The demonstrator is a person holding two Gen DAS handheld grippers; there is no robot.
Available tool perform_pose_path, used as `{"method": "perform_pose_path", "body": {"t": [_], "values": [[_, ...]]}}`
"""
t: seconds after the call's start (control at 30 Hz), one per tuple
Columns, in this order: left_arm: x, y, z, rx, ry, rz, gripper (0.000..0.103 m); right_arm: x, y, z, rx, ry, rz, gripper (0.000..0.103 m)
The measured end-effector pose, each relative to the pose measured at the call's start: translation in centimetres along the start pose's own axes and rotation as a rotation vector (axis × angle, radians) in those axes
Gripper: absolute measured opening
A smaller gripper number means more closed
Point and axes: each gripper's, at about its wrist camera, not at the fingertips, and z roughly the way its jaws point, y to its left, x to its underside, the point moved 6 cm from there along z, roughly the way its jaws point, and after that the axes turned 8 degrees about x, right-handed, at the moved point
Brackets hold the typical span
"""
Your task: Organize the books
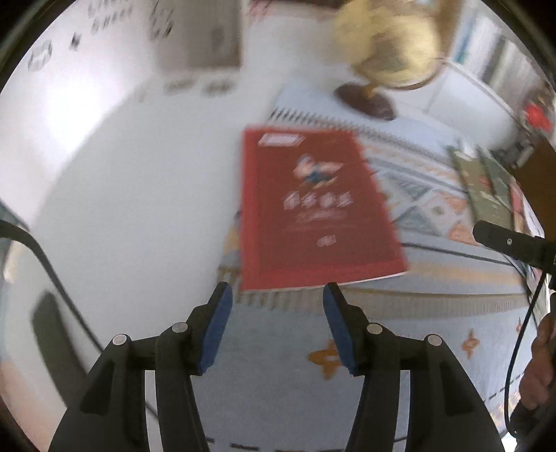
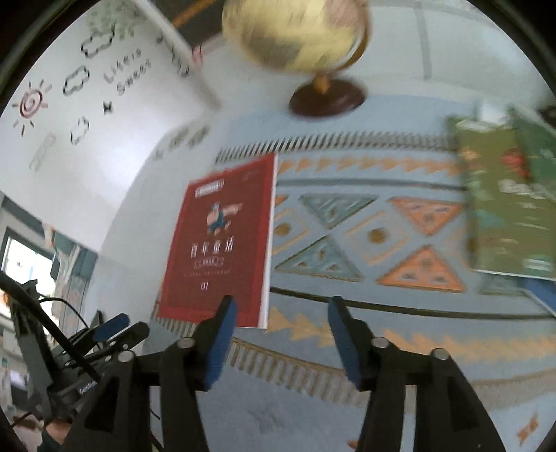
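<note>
A red book (image 1: pixel 312 208) lies flat on the patterned blue cloth (image 1: pixel 434 313), and also shows in the right wrist view (image 2: pixel 222 243). My left gripper (image 1: pixel 278 295) is open and empty just in front of the book's near edge. My right gripper (image 2: pixel 281 309) is open and empty, its left finger over the book's near right corner. Green books (image 2: pixel 504 205) lie at the right, one overlapping another; they also show in the left wrist view (image 1: pixel 486 187). Both views are blurred.
A globe (image 2: pixel 299 31) on a dark round base (image 2: pixel 326 99) stands at the back of the cloth. A white wall with drawings (image 2: pixel 87 87) is at the left. The other gripper (image 2: pixel 114 333) and its cables show at the lower left of the right wrist view.
</note>
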Motion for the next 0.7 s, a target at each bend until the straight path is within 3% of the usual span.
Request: {"method": "perform_pose_path", "body": {"t": [0.17, 0.23, 0.3, 0.37, 0.53, 0.6, 0.7], "values": [[-2.1, -7.7, -5.5, 0.073, -0.153, 0.104, 0.053, 0.5, -2.9, -8.3, 0.126, -0.182, -0.025, 0.060], [-2.8, -11.4, -7.6, 0.099, -0.215, 0.153, 0.071, 1.0, -4.2, -12.0, 0.197, -0.260, -0.047, 0.072], [-3.0, -15.1, -9.6, 0.119, -0.277, 0.211, 0.075, 1.7, -5.6, -15.7, 0.249, -0.338, -0.052, 0.084], [-2.4, -19.1, -11.3, 0.128, -0.322, 0.285, 0.075, 2.8, -7.1, -18.8, 0.296, -0.404, -0.043, 0.085], [-0.6, -27.4, -13.9, 0.175, -0.387, 0.409, 0.073, 6.1, -11.6, -25.7, 0.379, -0.451, -0.011, 0.085], [0.2, -30.0, -15.1, 0.143, -0.440, 0.449, 0.073, 7.2, -13.3, -27.8, 0.440, -0.470, -0.005, 0.085], [1.1, -33.2, -16.2, 0.159, -0.480, 0.492, 0.075, 8.9, -15.5, -30.3, 0.441, -0.488, 0.009, 0.085]]}}
